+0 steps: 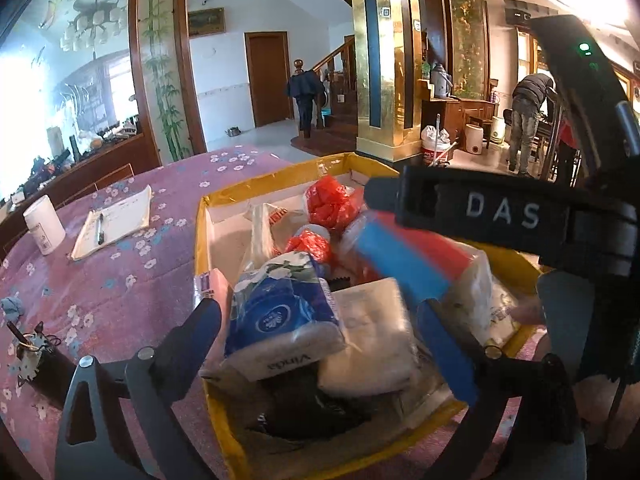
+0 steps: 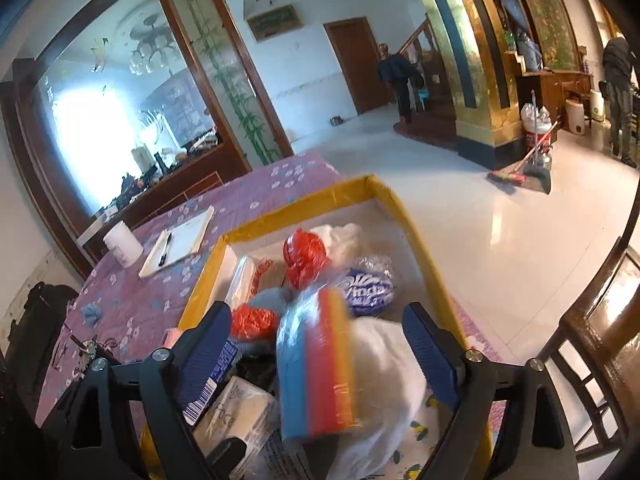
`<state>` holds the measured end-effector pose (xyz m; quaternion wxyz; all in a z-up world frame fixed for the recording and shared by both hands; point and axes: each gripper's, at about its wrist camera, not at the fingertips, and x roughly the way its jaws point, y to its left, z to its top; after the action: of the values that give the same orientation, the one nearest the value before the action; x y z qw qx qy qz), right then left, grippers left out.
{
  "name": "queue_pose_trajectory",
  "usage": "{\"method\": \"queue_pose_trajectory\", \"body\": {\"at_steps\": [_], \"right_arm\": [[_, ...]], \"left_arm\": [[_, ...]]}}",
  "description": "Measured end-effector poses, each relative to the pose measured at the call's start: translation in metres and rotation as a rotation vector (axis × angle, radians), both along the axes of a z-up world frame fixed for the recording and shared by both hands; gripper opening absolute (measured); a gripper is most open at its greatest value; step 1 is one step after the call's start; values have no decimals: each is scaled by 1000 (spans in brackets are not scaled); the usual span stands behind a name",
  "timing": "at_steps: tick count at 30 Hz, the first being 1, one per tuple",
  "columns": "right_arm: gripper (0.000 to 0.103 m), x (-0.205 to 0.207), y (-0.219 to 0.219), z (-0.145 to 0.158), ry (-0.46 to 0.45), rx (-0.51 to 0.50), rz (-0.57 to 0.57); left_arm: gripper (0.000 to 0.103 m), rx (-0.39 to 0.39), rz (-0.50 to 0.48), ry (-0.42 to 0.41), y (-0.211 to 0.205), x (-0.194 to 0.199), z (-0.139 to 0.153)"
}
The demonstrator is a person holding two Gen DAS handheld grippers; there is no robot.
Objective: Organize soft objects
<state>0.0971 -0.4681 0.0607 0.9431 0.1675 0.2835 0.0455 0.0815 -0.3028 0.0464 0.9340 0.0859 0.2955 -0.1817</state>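
A yellow-rimmed cardboard box (image 1: 202,240) stands on the purple flowered tablecloth (image 1: 120,280). It holds a blue Vinda tissue pack (image 1: 280,312), a white tissue pack (image 1: 368,340), red plastic bags (image 1: 332,200) and other soft packs. My left gripper (image 1: 320,340) is open over the box, with the Vinda pack between its fingers and untouched. My right gripper (image 2: 318,344) is open too. A blurred wrapped pack of blue, red and yellow sponges (image 2: 316,368) sits loose between its blue pads, clear of both. In the left wrist view the sponge pack (image 1: 408,256) lies below the black housing marked DAS (image 1: 500,212).
Left of the box lie a notepad with a pen (image 1: 116,220), a white cup (image 1: 44,224), a blue scrap (image 1: 12,306) and keys (image 1: 32,348). A wooden chair (image 2: 592,340) stands at the right. Two people, a broom and a dustpan (image 2: 536,176) are far off on the tiled floor.
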Motion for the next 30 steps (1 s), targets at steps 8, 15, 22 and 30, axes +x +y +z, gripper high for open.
{"method": "queue_pose_trajectory", "body": {"at_steps": [8,15,22,30], "right_arm": [[95,-49,4,32,-139,-16,-35],[102,-110,27,55,-171,-45,-38],[102,-179,62,21,-169,-90,-94],[102,-182,64,9,-123,-104,-190]], "left_arm": [[98,-14,-2,-2,17,-36,25],[103,-28,54,-6,57,-87,38],[103,-20,109,-3,96,-123,13],[103,-30,134,111,116,-113,-6]]}}
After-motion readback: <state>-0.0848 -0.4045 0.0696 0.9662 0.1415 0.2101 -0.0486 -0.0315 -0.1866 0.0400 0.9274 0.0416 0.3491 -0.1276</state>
